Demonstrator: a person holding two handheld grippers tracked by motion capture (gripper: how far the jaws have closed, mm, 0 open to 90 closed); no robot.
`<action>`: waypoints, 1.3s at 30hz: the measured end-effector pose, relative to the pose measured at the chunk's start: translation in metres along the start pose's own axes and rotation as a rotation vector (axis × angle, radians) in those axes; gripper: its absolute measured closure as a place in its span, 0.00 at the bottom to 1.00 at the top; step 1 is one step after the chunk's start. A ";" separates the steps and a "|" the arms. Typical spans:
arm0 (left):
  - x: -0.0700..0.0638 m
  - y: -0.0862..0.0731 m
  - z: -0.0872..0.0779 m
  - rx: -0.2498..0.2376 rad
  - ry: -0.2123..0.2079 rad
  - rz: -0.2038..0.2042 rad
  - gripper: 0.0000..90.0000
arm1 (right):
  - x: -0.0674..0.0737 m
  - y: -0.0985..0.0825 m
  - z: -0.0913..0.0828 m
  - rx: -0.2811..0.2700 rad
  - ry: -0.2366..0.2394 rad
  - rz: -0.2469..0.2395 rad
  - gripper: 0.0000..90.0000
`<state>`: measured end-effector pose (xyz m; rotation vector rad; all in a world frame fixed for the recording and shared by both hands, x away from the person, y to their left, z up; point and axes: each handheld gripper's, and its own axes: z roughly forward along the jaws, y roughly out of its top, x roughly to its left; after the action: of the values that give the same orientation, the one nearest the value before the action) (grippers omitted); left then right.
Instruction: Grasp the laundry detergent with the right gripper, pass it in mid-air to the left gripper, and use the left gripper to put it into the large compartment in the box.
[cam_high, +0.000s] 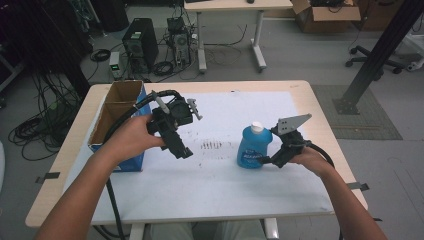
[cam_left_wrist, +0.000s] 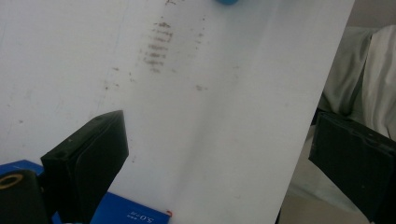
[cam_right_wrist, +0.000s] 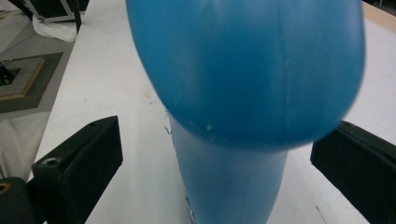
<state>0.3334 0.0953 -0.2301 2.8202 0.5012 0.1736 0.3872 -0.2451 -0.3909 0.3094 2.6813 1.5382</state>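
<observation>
Forearms reach in from the near edge, and we hold a gripper in each hand above the white mat (cam_high: 210, 185). Our right gripper (cam_high: 267, 160) sits just beside the blue plastic bottle (cam_high: 253, 146); in the right gripper view its jaws stand wide apart on either side of the bottle's body, with clear gaps, gripping nothing. Our left gripper (cam_high: 186, 152) hangs over the mat, jaws spread wide and empty. The bottle stands upright right of the mat's centre, white cap (cam_high: 257, 126) on top. We judge it smooth, rounded and likely slippery, with walls that may give slightly, so the narrower part of the body seems the safest hold. Farther left, an open cardboard box (cam_high: 117, 107) rests at the table (cam_high: 300, 87) edge.
</observation>
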 end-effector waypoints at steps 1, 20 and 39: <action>0.000 0.000 0.000 0.001 0.001 0.000 0.05 | 0.000 0.000 0.001 0.000 -0.003 -0.002 0.02; 0.000 -0.002 -0.002 -0.004 0.006 -0.004 0.05 | 0.000 0.001 0.013 -0.020 -0.007 -0.014 0.09; 0.001 -0.001 -0.001 -0.011 0.004 -0.003 0.05 | -0.002 0.002 0.010 -0.029 0.013 -0.018 0.28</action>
<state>0.3337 0.0966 -0.2294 2.8091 0.5032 0.1805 0.3907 -0.2363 -0.3944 0.2740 2.6620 1.5777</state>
